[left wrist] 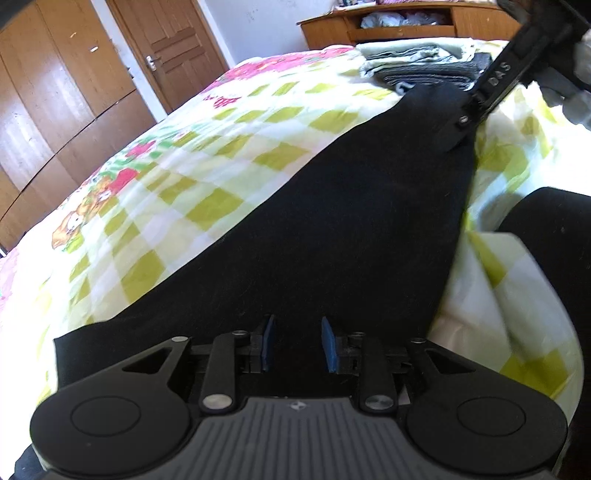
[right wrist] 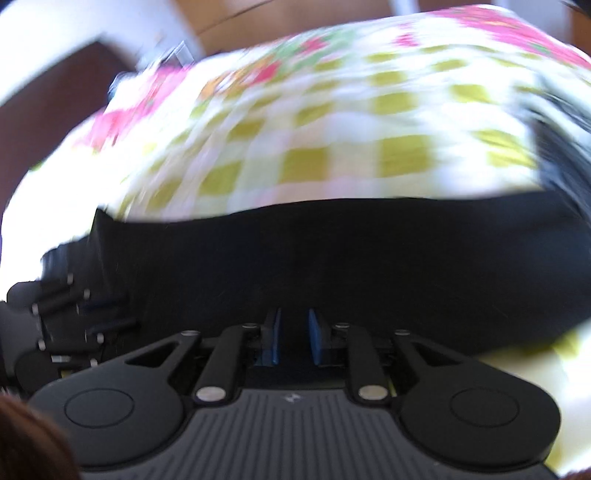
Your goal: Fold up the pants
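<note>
Black pants (left wrist: 332, 221) lie stretched out on a bed with a green-checked, flowered sheet (left wrist: 184, 166). My left gripper (left wrist: 297, 343) sits at the near end of the pants, its blue pads (left wrist: 267, 343) apart with black cloth between and under them. My right gripper shows in the left wrist view (left wrist: 456, 127) at the far end of the pants, its tip on the cloth. In the blurred right wrist view the right gripper (right wrist: 294, 341) has its pads a little apart over the pants (right wrist: 332, 258). The left gripper (right wrist: 70, 317) shows at the left there.
A stack of folded clothes (left wrist: 421, 62) lies at the far end of the bed. A wooden shelf unit (left wrist: 406, 22) stands behind it. Wooden doors (left wrist: 74, 92) are at the left. A dark shape (left wrist: 554, 240) is at the right edge.
</note>
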